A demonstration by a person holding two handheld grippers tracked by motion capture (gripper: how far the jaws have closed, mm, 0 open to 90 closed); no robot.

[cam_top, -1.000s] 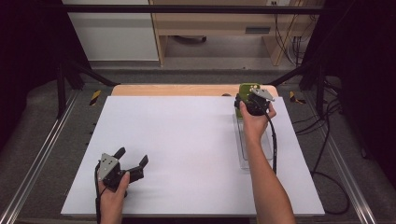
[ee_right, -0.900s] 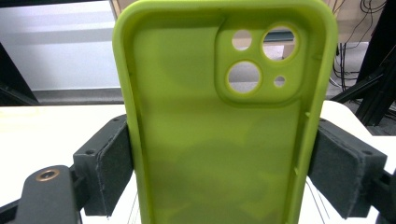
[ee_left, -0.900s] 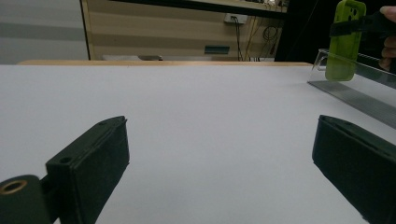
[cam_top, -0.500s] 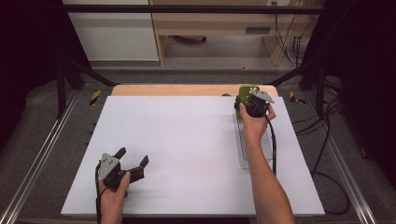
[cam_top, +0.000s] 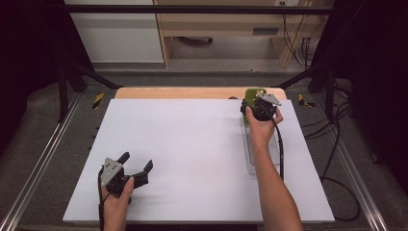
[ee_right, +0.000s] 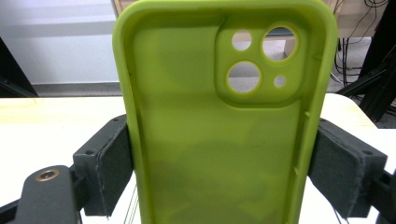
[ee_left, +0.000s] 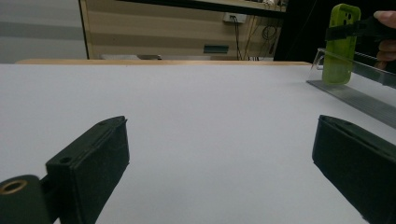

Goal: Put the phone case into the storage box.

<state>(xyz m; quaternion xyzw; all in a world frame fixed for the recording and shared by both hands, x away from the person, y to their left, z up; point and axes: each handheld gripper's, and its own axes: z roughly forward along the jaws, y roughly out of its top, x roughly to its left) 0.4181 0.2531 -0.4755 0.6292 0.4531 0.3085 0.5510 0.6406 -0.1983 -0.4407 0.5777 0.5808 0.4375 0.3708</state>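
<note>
Your green phone case is a lime-coloured soft shell, seen from its hollow inside in the right gripper view, with a raised camera block near its top corner pierced by three round lens holes and one small hole. It stands upright, held by its two long edges. In the high view it sits at the far right of the white table, just over the far end of a clear plastic tray that lies lengthwise under your right forearm. In the left gripper view the case rises above that tray's transparent wall.

You have one case, one tray and two grippers in front of you.

Your right gripper is clamped on the case, one padded jaw pressing each long edge, so the jaws stand as wide as the case is. Your left gripper rests near the front left corner of the table, well apart from the case; its jaws are spread wide with nothing between them, only bare table ahead.
</note>
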